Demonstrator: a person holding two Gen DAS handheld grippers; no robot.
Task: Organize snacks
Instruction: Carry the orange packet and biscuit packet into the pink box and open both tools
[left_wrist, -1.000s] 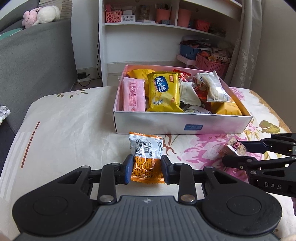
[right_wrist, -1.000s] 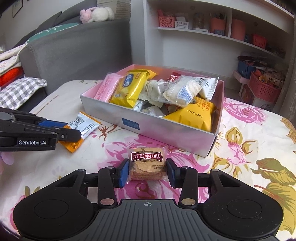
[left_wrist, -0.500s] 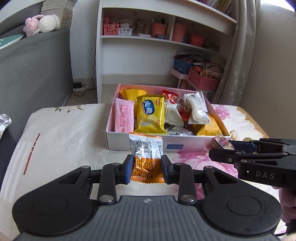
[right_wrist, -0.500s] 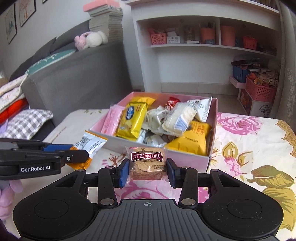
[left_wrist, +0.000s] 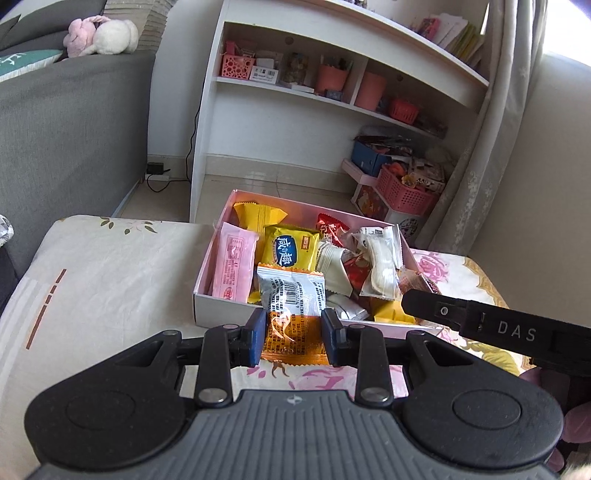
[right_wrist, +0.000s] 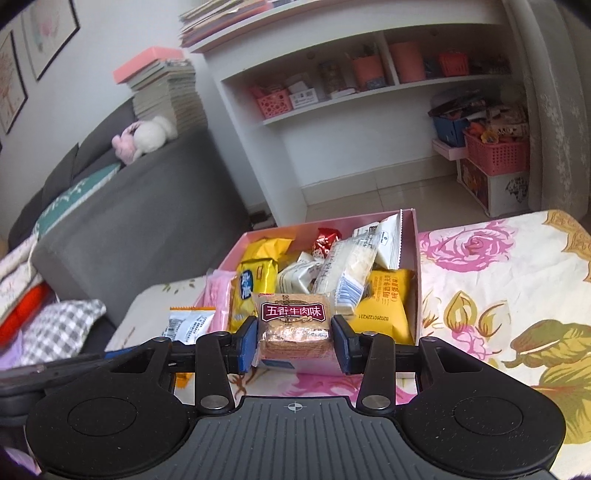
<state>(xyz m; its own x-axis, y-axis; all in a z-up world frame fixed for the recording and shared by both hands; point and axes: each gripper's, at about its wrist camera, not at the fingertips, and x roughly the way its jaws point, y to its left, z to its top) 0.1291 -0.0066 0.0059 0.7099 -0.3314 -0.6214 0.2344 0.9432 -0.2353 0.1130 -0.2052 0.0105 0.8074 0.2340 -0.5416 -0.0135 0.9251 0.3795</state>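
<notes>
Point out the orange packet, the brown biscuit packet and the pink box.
orange packet (left_wrist: 291, 325), left wrist view, orange lower half.
brown biscuit packet (right_wrist: 293, 328), right wrist view, front face.
pink box (left_wrist: 218, 308), left wrist view, near wall.

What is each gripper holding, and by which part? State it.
Left gripper pinches the orange-and-silver snack packet across its lower orange half. Right gripper clamps the brown-labelled biscuit pack by its two side edges.

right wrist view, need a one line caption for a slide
Right gripper shut on a brown biscuit packet, held up in front of the pink snack box on a floral tablecloth.
</notes>
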